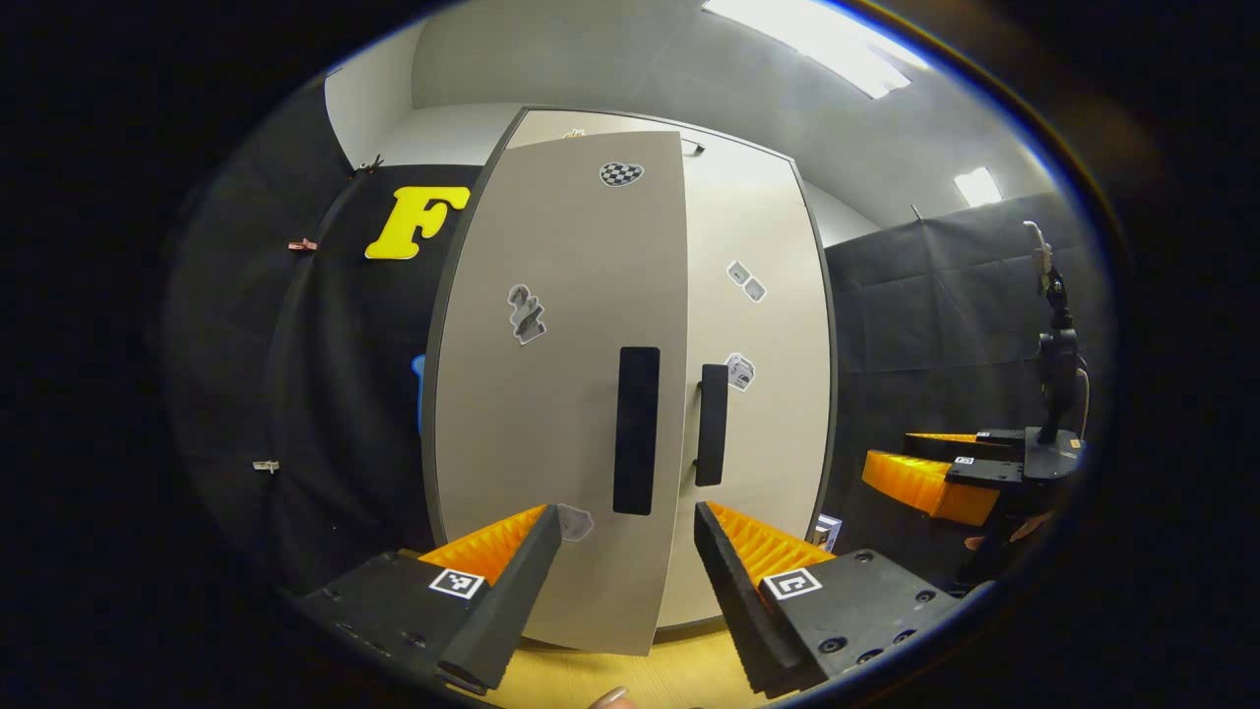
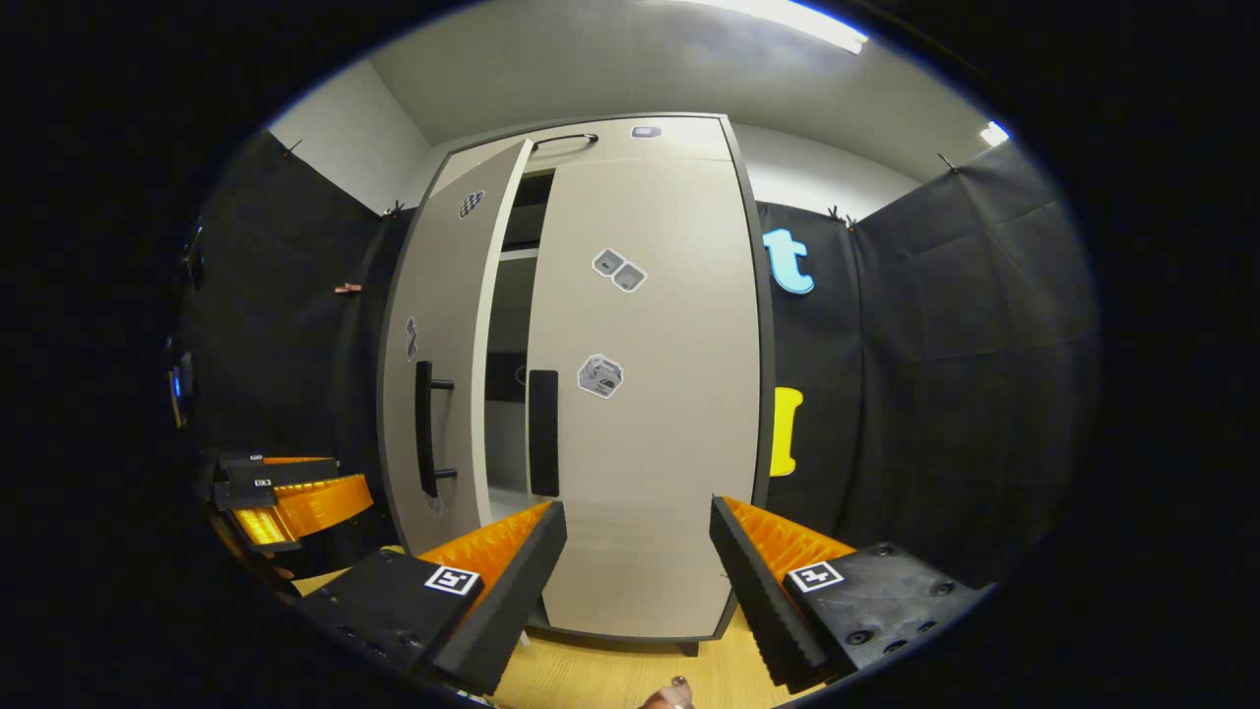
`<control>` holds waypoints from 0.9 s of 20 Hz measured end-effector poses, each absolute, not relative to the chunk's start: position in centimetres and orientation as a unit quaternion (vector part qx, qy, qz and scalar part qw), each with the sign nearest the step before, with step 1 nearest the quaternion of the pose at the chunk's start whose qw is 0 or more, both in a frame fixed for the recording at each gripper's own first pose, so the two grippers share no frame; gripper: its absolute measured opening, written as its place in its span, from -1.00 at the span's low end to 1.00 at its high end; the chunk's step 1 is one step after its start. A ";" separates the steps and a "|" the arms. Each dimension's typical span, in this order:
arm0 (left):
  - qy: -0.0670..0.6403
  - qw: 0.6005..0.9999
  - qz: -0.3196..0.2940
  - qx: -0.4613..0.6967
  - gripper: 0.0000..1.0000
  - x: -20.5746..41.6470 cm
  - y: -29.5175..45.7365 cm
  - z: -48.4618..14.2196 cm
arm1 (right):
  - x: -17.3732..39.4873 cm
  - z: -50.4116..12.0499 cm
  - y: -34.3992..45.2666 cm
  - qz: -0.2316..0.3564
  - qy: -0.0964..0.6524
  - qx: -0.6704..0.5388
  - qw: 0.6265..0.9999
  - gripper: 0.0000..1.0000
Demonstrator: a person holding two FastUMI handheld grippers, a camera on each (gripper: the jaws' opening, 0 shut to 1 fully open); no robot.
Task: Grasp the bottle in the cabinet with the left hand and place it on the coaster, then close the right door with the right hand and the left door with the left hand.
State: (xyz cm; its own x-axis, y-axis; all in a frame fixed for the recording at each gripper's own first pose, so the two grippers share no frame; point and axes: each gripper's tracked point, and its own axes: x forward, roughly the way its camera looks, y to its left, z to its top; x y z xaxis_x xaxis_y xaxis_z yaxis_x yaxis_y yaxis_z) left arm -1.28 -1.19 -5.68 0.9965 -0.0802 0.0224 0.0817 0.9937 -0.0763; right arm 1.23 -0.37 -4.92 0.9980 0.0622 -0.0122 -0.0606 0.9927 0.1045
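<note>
Black-draped booth, beige cabinet (image 2: 630, 394), left door (image 1: 561, 394) ajar, right door (image 2: 645, 394) shut, both grippers' jaws open, empty.

Black cloth walls (image 2: 935, 345), grey ceiling (image 1: 610, 59) — bright strip lights (image 1: 817, 39), wooden floor (image 2: 610, 675).

One cabinet (image 2: 650, 591) stands in the booth, with two doors: a left door (image 1: 551, 394) and a right door (image 2: 650, 443). Each door carries one dark handle, two handles in all (image 1: 637, 430) (image 1: 711, 424). Stickers on the door fronts: three on the left door in the left gripper view, two on the right door in the right gripper view. Two grippers show, each with two fingers: the left gripper (image 1: 627, 566) and the right gripper (image 2: 638, 561).
</note>
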 end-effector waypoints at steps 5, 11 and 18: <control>-0.002 0.999 -0.041 -0.024 0.75 -1.3 -0.8 -6.0 | 1.5 -4.8 0.2 0.037 0.005 0.053 0.998 0.95; 0.002 0.999 -0.045 -0.018 0.75 -1.1 -0.7 -6.4 | 1.7 -4.9 0.8 0.042 0.005 0.048 0.998 0.95; 0.007 0.999 -0.038 -0.027 0.76 -0.3 0.1 -6.9 | 1.9 -5.0 0.5 0.035 0.007 0.050 0.998 0.95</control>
